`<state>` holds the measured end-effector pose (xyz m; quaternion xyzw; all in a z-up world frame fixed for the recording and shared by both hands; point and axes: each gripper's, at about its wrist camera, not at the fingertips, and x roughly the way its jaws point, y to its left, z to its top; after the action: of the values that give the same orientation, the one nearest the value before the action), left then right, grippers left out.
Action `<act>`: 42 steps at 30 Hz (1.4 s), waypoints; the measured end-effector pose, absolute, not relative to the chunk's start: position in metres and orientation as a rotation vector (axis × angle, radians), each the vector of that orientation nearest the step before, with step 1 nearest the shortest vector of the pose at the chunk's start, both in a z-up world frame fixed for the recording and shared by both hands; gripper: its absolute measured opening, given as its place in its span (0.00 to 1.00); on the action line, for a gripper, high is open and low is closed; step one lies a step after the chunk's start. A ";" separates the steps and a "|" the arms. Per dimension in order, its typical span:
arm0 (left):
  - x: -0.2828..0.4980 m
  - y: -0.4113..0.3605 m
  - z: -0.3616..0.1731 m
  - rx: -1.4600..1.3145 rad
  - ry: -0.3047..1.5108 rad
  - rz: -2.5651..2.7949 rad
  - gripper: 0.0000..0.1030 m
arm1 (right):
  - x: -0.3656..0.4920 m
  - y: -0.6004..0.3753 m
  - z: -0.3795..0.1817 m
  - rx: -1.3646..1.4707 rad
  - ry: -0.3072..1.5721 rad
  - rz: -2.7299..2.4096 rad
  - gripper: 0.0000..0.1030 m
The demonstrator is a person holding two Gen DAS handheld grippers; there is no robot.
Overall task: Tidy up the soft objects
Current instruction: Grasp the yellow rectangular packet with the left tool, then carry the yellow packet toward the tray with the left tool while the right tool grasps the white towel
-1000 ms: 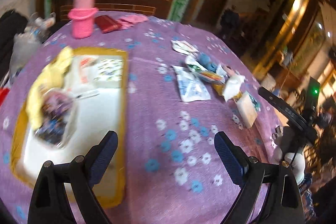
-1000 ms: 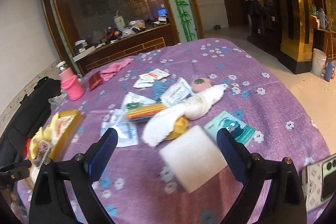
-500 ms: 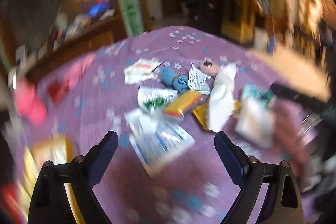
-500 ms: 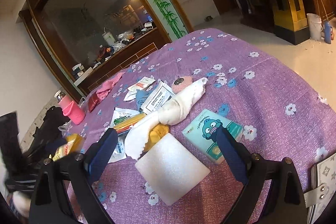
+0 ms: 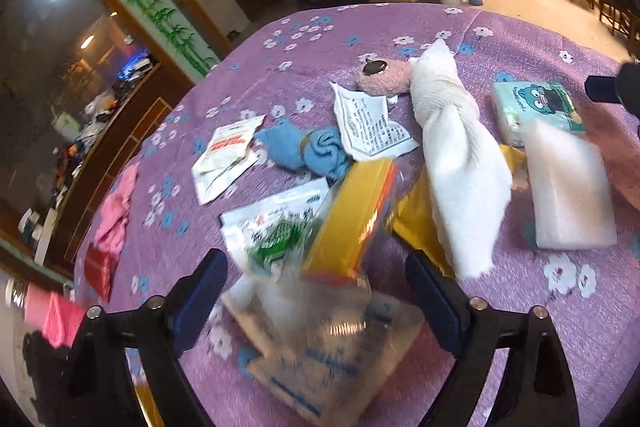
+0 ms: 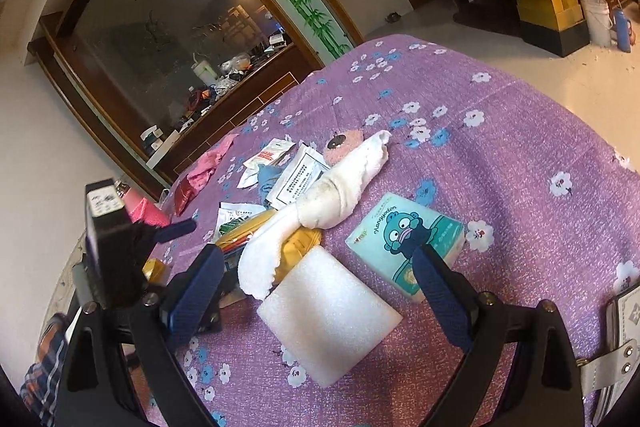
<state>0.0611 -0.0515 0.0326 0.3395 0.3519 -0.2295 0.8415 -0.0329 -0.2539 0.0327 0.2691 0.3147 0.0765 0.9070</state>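
Soft items lie piled on the purple flowered table. A knotted white towel (image 5: 456,147) (image 6: 340,191) lies over a yellow packet (image 5: 352,219). A white foam block (image 5: 568,195) (image 6: 328,311), a blue rolled cloth (image 5: 316,147), a pink fuzzy pouch (image 5: 384,75) and a teal tissue pack (image 5: 536,107) (image 6: 408,243) lie around it. My left gripper (image 5: 316,291) is open above a clear plastic bag (image 5: 332,347), just short of the yellow packet. My right gripper (image 6: 320,291) is open with the foam block between its fingers, not touching it.
Sachets and a leaflet (image 5: 368,123) lie among the pile. A pink cloth (image 5: 116,211), a red pouch (image 5: 98,267) and a pink bottle (image 6: 140,207) sit at the table's far left. A white wallet (image 6: 616,347) lies at the right edge. The left gripper's body (image 6: 112,247) stands left of the pile.
My left gripper swung from the tray on the left over to the pile and closed in on the yellow packet. My right gripper moved closer to the foam block.
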 end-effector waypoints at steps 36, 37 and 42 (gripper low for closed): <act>-0.088 0.065 0.105 0.039 0.700 -0.502 0.32 | -0.028 -0.269 0.036 0.655 0.674 0.143 0.92; -0.091 0.073 0.104 0.022 0.701 -0.492 0.32 | -0.023 -0.264 0.042 0.643 0.693 0.161 0.92; -0.106 0.122 0.102 -0.048 0.695 -0.413 0.32 | 0.025 -0.258 0.054 0.710 0.830 0.205 0.92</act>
<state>-0.1059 0.1223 0.1019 -0.0234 0.3382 -0.2010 0.9191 0.0248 -0.2575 0.0540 0.3370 0.3941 0.0971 0.8495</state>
